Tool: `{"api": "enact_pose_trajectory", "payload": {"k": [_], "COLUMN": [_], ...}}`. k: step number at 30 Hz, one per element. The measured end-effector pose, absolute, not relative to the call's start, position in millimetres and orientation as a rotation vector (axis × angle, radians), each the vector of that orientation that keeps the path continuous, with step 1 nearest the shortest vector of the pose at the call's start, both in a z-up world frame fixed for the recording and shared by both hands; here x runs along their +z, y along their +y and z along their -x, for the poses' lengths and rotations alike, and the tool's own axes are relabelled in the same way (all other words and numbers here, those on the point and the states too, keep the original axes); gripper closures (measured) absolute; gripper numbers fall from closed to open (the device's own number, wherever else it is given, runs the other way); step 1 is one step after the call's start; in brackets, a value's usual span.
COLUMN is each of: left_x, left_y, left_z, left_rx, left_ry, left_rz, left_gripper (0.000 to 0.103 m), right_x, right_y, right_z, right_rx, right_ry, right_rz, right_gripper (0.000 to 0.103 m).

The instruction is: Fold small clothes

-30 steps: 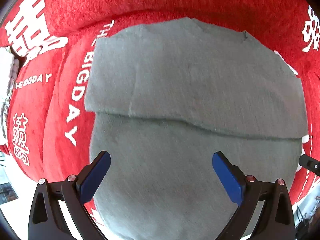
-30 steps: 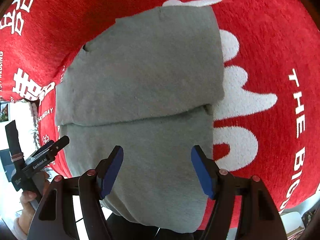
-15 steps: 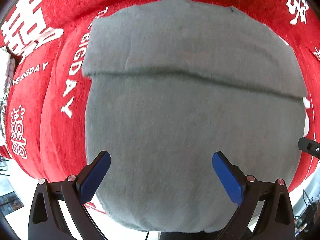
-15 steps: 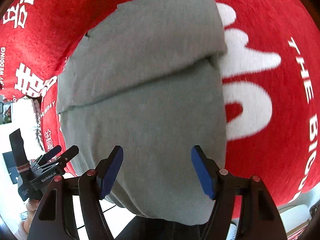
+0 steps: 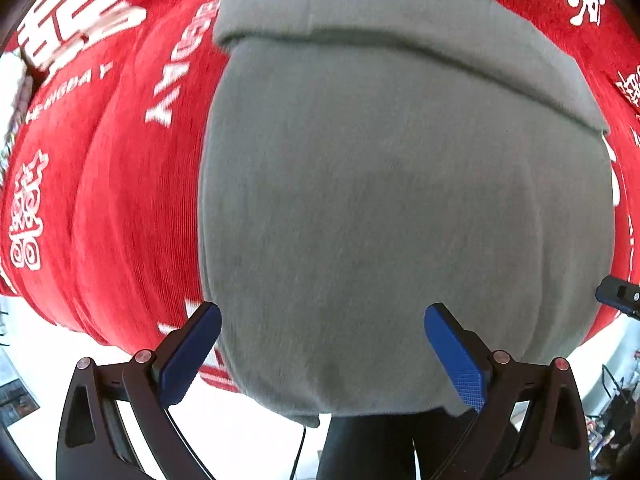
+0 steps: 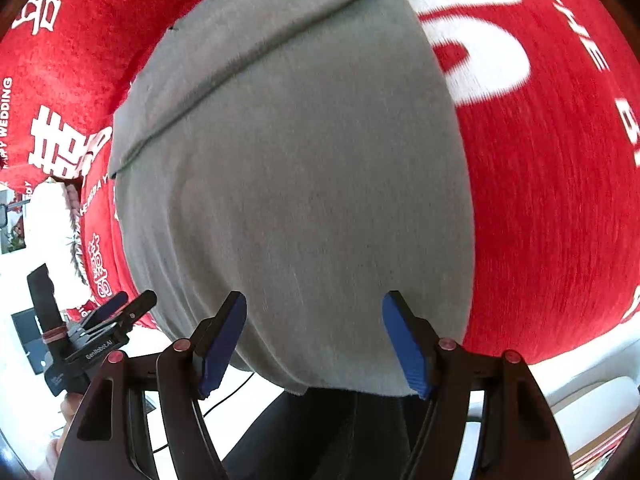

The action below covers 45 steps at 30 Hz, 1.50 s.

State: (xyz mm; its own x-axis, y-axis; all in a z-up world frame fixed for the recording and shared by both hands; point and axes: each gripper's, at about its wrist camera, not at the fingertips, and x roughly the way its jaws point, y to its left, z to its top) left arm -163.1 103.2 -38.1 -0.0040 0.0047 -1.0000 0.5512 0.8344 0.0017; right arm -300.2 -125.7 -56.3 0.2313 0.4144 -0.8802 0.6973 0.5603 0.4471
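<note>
A grey garment (image 5: 392, 208) lies flat on a red cloth with white lettering (image 5: 120, 200); its far part is folded over into a band (image 5: 400, 28). Its near hem hangs over the front edge. My left gripper (image 5: 322, 344) is open and empty, its blue pads over the near left part of the garment. My right gripper (image 6: 314, 332) is open and empty over the near right part of the same garment (image 6: 304, 184). The left gripper also shows at the left of the right wrist view (image 6: 108, 312).
The red cloth (image 6: 552, 200) extends to the right and far side. The surface's front edge drops to a white floor (image 5: 248, 432). A dark shape (image 6: 320, 432), perhaps the person's legs, is below the hem. A cable (image 5: 300, 448) hangs there.
Both grippers have moved back toward the near hem and lower; the garment fills more of each view and the folded band has shifted to the top. Both stay open.
</note>
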Motion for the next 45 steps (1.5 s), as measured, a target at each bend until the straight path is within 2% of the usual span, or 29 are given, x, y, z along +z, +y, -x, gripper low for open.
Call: {"api": "enact_pose_trajectory", "payload": {"k": [9, 17, 22, 24, 25, 26, 27, 28, 29, 30, 35, 41, 45], "left_x": [-61.3, -93.0, -93.0, -88.4, -85.7, -82.1, -75.9, -71.5, -65.7, -61.4, -22.6, 29.0, 32.6], "left_y": [147.0, 164.7, 166.8, 171.6, 171.4, 170.2, 164.7, 162.4, 159.1, 157.5, 154.4, 143.5, 122.0], "left_z": [193.0, 200.5, 204.8, 208.4, 208.9, 209.9, 207.7, 208.1, 208.6, 208.1, 190.4, 136.2, 93.3], "left_rx": [-0.477, -0.477, -0.489, -0.494, -0.499, -0.505, -0.519, -0.54, -0.572, -0.622, -0.758, -0.781, -0.76], "left_ry": [1.6, 1.692, 1.677, 1.671, 1.669, 1.668, 1.667, 1.668, 1.672, 1.686, 1.69, 1.577, 1.487], "left_rz": [-0.429, -0.356, -0.364, -0.364, -0.362, -0.364, -0.372, -0.382, -0.391, -0.387, -0.287, -0.142, -0.145], "left_gripper": [0.001, 0.001, 0.001, 0.011, 0.015, 0.024, 0.039, 0.049, 0.077, 0.087, 0.087, 0.087, 0.087], "right_x": [-71.0, -111.3, -137.6, -139.4, -138.2, -138.3, -137.4, -134.9, -133.2, -128.7, -90.6, -27.3, -16.1], "right_y": [-107.2, -95.0, -87.4, -85.0, -85.4, -86.5, -88.2, -90.7, -91.9, -93.2, -98.2, -127.5, -165.2], "right_z": [341.3, 380.3, 387.7, 389.7, 390.5, 391.9, 392.7, 394.1, 394.4, 393.9, 378.8, 331.4, 290.9], "right_rx": [-0.209, -0.242, -0.225, -0.222, -0.223, -0.221, -0.224, -0.218, -0.2, -0.188, -0.065, 0.015, -0.001], "right_ry": [1.43, 1.511, 1.493, 1.476, 1.455, 1.442, 1.432, 1.402, 1.377, 1.357, 1.276, 1.097, 0.999], "right_rz": [-1.068, -1.071, -1.145, -1.165, -1.19, -1.214, -1.248, -1.285, -1.318, -1.345, -1.356, -1.326, -1.332], "right_gripper": [0.029, 0.029, 0.029, 0.031, 0.044, 0.051, 0.066, 0.089, 0.089, 0.089, 0.089, 0.089, 0.089]}}
